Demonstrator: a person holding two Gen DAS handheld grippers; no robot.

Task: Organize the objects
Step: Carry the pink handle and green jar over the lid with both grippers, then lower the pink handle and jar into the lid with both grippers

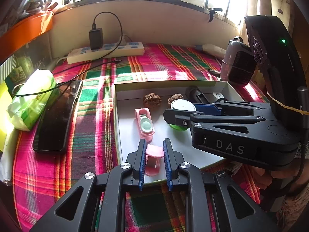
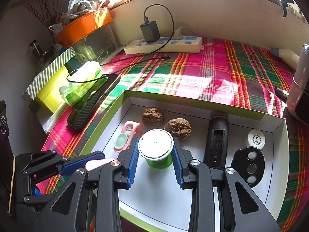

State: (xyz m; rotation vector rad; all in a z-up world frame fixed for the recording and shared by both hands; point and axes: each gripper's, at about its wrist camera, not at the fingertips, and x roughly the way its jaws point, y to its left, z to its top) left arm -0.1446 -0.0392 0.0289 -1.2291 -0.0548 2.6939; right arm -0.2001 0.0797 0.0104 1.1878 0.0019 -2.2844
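Observation:
A white box (image 1: pixel 117 116) (image 2: pixel 278 133) with a green rim lies on the plaid cloth. My left gripper (image 1: pixel 154 143) is shut on a small pink clip (image 1: pixel 153 160) over the box's near edge; in the right wrist view, this gripper (image 2: pixel 92 159) shows at the lower left. My right gripper (image 2: pixel 155 143) (image 1: pixel 179 116) is shut on a green container with a white lid (image 2: pixel 155 145) (image 1: pixel 182 105), low inside the box. Around it lie another pink clip (image 1: pixel 144 124) (image 2: pixel 126 137), two walnuts (image 2: pixel 153 116) (image 2: pixel 178 128), a black device (image 2: pixel 217 141), a white cap (image 2: pixel 255 138) and a black oval piece (image 2: pixel 249 167).
Left of the box lie a black phone (image 1: pixel 56 118) (image 2: pixel 92 106) and a green tissue pack (image 1: pixel 32 98) (image 2: pixel 83 83) with a cable over them. A power strip with a charger (image 1: pixel 105 53) (image 2: pixel 164 45) sits against the back wall. A white and black appliance (image 1: pixel 238 63) stands at the right.

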